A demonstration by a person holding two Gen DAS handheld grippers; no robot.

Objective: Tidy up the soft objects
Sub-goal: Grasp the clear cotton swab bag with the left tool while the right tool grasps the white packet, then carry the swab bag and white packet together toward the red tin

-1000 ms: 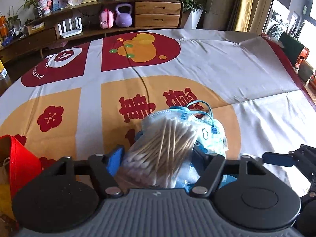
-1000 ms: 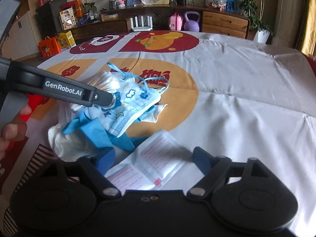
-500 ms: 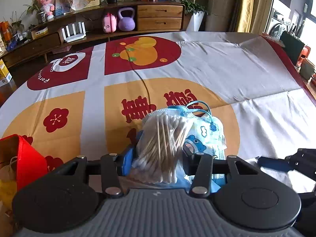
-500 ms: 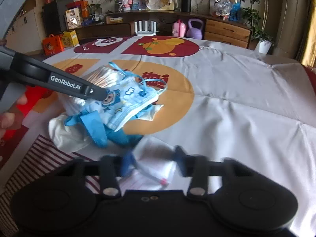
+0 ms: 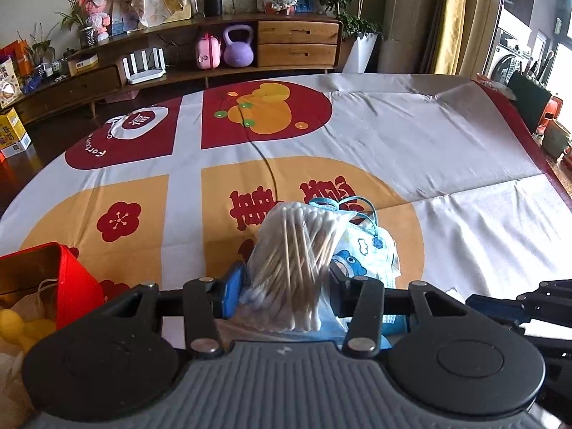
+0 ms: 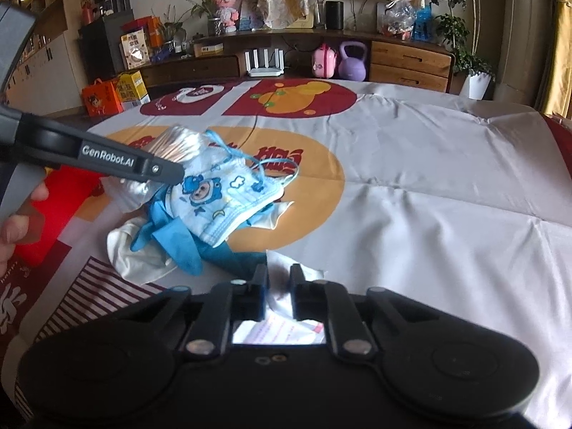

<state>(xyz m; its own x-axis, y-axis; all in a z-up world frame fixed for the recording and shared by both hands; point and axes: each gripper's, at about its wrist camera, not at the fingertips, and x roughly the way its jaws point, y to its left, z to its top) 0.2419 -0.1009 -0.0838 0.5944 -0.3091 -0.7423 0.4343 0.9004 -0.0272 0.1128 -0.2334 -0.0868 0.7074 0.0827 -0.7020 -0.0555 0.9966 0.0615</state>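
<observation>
My left gripper (image 5: 286, 286) is shut on a clear bag of cotton swabs (image 5: 296, 261) and holds it just above the pile. The bag also shows in the right wrist view (image 6: 178, 146) beside the left gripper's arm (image 6: 107, 157). Under it lies a stack of blue cartoon face masks (image 6: 228, 200) on blue gloves (image 6: 178, 239) and a white cloth (image 6: 139, 254). My right gripper (image 6: 278, 286) is shut on a white packet with pink print (image 6: 282, 325) at the near edge of the pile.
The table wears a cloth (image 5: 429, 150) with red and orange prints. A red box (image 5: 68, 286) holding a paper bag and yellow things stands at the left. A low cabinet (image 5: 214, 57) with a kettlebell stands beyond the table.
My left gripper closed on the swab bag and lifted it slightly. My right gripper closed its jaws on the white packet.
</observation>
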